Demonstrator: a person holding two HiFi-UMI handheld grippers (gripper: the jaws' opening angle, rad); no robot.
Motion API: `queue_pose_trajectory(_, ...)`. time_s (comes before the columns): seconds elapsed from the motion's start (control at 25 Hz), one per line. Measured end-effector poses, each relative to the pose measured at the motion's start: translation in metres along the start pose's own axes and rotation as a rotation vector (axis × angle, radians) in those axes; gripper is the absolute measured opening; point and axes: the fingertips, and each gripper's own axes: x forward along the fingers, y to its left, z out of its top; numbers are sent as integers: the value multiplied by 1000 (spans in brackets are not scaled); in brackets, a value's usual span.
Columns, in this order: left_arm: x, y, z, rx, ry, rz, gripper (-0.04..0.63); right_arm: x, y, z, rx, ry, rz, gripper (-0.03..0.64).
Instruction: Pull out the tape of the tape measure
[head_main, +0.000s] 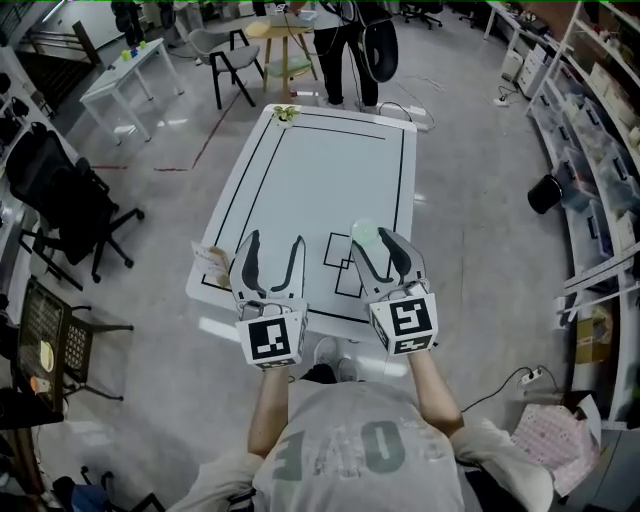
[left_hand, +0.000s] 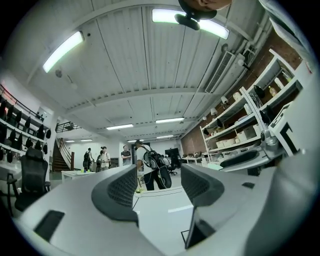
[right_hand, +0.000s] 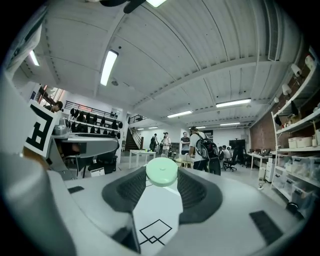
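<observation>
Though not yet showing any tape drawn out, note round pale-green tape measure (right_hand: 161, 171) pinched at the tips of right gripper (right_hand: 161, 180), jaws part-closed on its case, aloft over near edge of white table (head_main: 300, 170), likely steadied so left gripper (left_hand: 159, 182), alongside with jaws apart and empty, can take the tape end.

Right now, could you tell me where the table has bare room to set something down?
Bare: white table from the drawn squares to the yellowish item at its far-left corner. Crowded near edge: left gripper, right gripper, card.
</observation>
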Motion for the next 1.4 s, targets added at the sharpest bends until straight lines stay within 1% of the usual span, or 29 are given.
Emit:
queue_pose_trajectory(0.08,0,-2,-1,4,0,-9,285,0,1,1,-9,1,5,212)
queue_pose_trajectory(0.16,3,-8,3,10,-33,-54,285,1,2,1,-5,3,12,212)
queue_pose_trajectory(0.2,5,-15,5,24,-59,-102,285,3,3,2,-2,4,17,212)
queue_pose_trajectory(0.28,9,-32,4,81,-88,-220,285,6,3,1,4,7,23,212)
queue_pose_trajectory(0.32,11,-39,2,105,-88,-269,285,9,3,2,6,7,26,212)
queue_pose_trajectory(0.4,15,-48,-3,124,-81,-337,285,14,5,3,4,5,35,212)
queue_pose_trajectory(0.48,18,-54,-9,143,-65,-384,285,17,10,5,3,4,58,212)
queue_pose_trajectory(0.6,22,-59,-21,231,-15,-436,285,21,18,7,16,1,102,212)
queue_pose_trajectory(0.68,25,-59,-25,266,4,-445,285,24,21,8,27,0,118,212)
queue_pose_trajectory(0.92,33,-47,-25,243,-12,-428,285,35,29,8,28,8,132,212)
queue_pose_trajectory(1.0,34,-45,-27,240,-9,-434,285,37,29,6,25,15,135,212)
queue_pose_trajectory(1.12,35,-45,-36,266,0,-472,285,40,31,5,12,29,149,212)
queue_pose_trajectory(1.24,36,-43,-36,288,5,-494,285,42,35,1,-4,49,176,212)
queue_pose_trajectory(1.32,36,-42,-34,290,1,-493,285,43,37,0,-8,53,184,212)
queue_pose_trajectory(1.4,35,-39,-34,281,-9,-473,285,45,38,2,-11,47,183,212)
